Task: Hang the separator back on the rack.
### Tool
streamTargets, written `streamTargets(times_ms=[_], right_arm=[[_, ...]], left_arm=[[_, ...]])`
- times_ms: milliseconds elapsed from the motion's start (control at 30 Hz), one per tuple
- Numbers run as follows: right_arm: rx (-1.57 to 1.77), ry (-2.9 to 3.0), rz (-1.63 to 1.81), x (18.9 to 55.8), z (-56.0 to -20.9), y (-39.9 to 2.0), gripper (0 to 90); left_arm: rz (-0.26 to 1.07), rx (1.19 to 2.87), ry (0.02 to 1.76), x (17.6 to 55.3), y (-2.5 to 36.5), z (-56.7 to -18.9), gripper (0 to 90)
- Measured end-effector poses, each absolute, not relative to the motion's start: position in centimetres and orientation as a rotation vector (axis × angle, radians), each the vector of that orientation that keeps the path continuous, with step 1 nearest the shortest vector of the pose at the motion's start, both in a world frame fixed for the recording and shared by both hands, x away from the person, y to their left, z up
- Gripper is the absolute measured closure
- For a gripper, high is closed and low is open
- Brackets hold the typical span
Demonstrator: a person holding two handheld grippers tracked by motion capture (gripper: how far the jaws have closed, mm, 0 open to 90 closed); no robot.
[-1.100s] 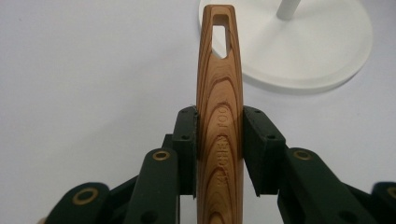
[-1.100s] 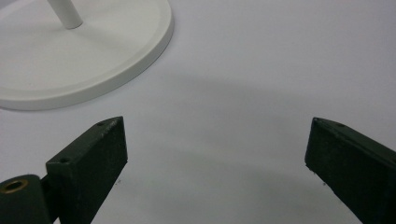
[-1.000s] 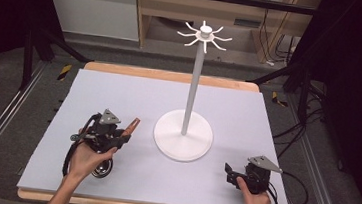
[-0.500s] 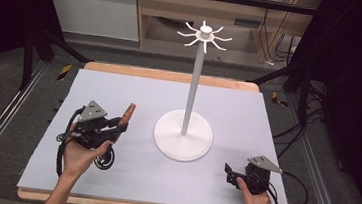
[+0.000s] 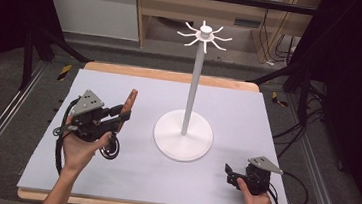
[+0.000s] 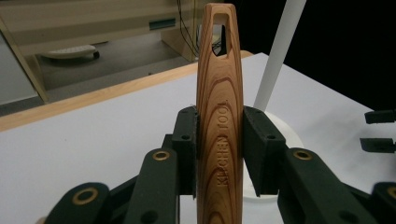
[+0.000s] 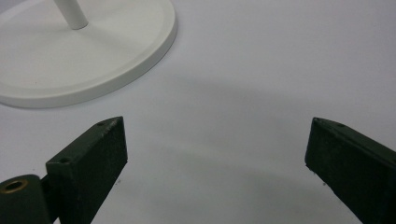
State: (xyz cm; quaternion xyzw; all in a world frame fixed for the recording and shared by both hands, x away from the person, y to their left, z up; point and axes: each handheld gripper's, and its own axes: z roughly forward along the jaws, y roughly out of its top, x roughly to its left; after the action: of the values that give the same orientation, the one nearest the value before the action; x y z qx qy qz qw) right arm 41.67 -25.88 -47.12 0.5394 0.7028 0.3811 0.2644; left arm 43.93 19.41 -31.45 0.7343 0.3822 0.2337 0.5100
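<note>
My left gripper (image 5: 120, 116) is shut on a wooden tool handle (image 5: 130, 100) above the left half of the table. In the left gripper view the handle (image 6: 219, 112) stands upright between the pads, stamped "KITCHEN TOOL", with a slot hole near its tip. The tool's working end is hidden below the hand. A white stand (image 5: 194, 83) with a ring of hooks (image 5: 204, 34) on top rises from a round base (image 5: 183, 137) at the table's middle, to the right of the handle. My right gripper (image 5: 230, 176) rests open near the front right edge; its jaws (image 7: 217, 154) are wide apart over bare table.
The grey-white table top (image 5: 248, 108) has a wooden rim (image 5: 171, 75) at the back. The stand's base (image 7: 84, 60) lies just ahead and left of the right gripper. Cables trail from both grippers. Black frame legs and floor rails flank the table.
The left gripper has lifted and tipped the wooden handle upward, its tip now higher and farther back. The right gripper has stayed put.
</note>
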Motion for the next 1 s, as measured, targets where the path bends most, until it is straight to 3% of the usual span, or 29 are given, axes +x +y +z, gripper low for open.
streamTargets(times_ms=[1000], right_arm=[[1.446,1.906,1.024,41.7,-47.2,-25.8,6.2]], left_arm=[[0.627,1.677,0.825,44.4,16.9,-25.6,67.4]])
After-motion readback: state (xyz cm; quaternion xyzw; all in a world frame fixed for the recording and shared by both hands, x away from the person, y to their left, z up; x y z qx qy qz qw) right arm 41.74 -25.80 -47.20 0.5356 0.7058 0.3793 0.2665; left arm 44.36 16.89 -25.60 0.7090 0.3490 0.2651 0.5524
